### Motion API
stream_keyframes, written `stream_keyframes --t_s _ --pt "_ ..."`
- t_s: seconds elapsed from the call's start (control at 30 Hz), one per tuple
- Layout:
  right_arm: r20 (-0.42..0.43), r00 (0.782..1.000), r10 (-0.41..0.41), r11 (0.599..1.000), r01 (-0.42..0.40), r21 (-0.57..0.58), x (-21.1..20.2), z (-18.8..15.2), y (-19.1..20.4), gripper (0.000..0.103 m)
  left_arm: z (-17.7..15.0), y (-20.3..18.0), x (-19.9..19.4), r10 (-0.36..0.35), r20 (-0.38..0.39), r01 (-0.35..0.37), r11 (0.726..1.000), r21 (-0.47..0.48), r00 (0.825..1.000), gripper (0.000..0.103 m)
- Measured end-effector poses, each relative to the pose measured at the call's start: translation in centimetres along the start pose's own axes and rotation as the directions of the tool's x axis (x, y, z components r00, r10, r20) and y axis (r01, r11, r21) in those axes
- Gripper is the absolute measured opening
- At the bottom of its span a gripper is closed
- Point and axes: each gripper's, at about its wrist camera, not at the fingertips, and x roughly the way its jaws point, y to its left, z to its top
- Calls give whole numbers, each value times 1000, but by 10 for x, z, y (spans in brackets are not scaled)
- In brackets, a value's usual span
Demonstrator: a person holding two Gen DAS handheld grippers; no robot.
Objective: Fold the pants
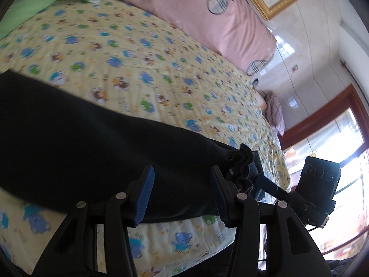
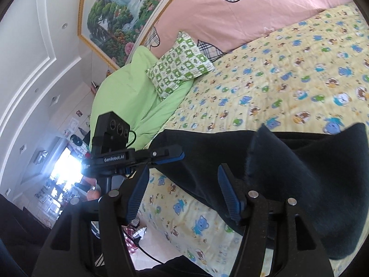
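Observation:
Black pants (image 1: 80,133) lie stretched across the yellow cartoon-print bedsheet (image 1: 143,53). In the left wrist view my left gripper (image 1: 182,175) is open, its blue-padded fingers (image 1: 145,194) hovering over the pants near the ruffled waistband (image 1: 239,161). The right gripper (image 1: 260,182) shows there at the waistband, touching it. In the right wrist view my right gripper (image 2: 182,182) is open over the pants (image 2: 288,180), where one corner (image 2: 265,133) is raised. The left gripper (image 2: 170,155) shows there, fingers nearly together at the pants' edge.
A pink quilt with plaid hearts (image 1: 207,11) lies along the far side of the bed. A green blanket (image 2: 129,87) and green-patterned pillow (image 2: 180,62) sit at one end. The bed's near edge (image 2: 175,226) drops to the floor. A framed painting (image 2: 120,13) hangs on the wall.

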Motion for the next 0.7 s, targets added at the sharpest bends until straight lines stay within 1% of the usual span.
stream_keyframes --t_s 0.07,0.17,0.3,0.47,0.67,0.7 --pt "-11 1000 12 1000 -12 -7 7 4 2 63 -4 10 -10 11 21 -10 999 -32 1000 50" --pt "-25 999 28 1000 -29 -13 15 10 5 63 -12 23 -28 20 61 -15 997 -78 998 56" --pt "-58 997 46 999 -48 -26 31 15 11 63 -22 44 -49 43 100 -28 988 -150 994 56" --pt "-89 994 64 997 -68 -41 49 18 18 63 -30 66 -68 69 132 -41 977 -209 989 56" --pt "-130 989 70 995 -79 -59 71 25 27 63 -36 88 -92 113 177 -62 961 -270 978 56" --pt "-135 988 70 995 -79 -62 74 27 28 63 -37 92 -97 131 188 -74 956 -284 973 57"
